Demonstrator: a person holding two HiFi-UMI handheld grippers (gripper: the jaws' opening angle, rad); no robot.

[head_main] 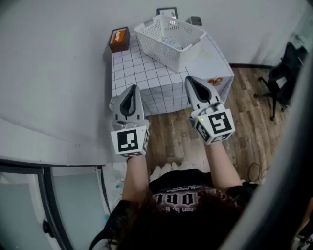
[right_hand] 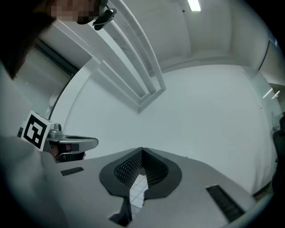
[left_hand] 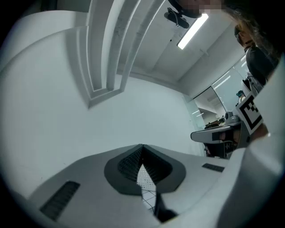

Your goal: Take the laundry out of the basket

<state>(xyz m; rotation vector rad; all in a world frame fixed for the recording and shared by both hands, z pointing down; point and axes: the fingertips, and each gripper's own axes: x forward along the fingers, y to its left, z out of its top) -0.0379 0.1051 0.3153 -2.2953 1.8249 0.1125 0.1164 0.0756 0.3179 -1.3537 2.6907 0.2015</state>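
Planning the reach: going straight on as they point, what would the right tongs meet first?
Most likely the checkered table that holds the white basket: its grid shows just under the tips of the shut right tongs. Height is unclear, so they might pass over it to the wall.

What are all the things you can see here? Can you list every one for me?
basket: one, white, holes in its walls, on the table
pale thing: one, whitish-blue, inside the basket; too small to tell what it is
table: one, white cover with dark grid lines, against the wall
box: one, orange-brown, on the table's far left corner
small dark things: two, behind the basket; too small to tell
chair: one, black, far right on the floor
floor: brown wood
left gripper: one, grey, jaws together, empty, near the table's front edge
right gripper: one, grey, jaws together, empty, near the table's front edge
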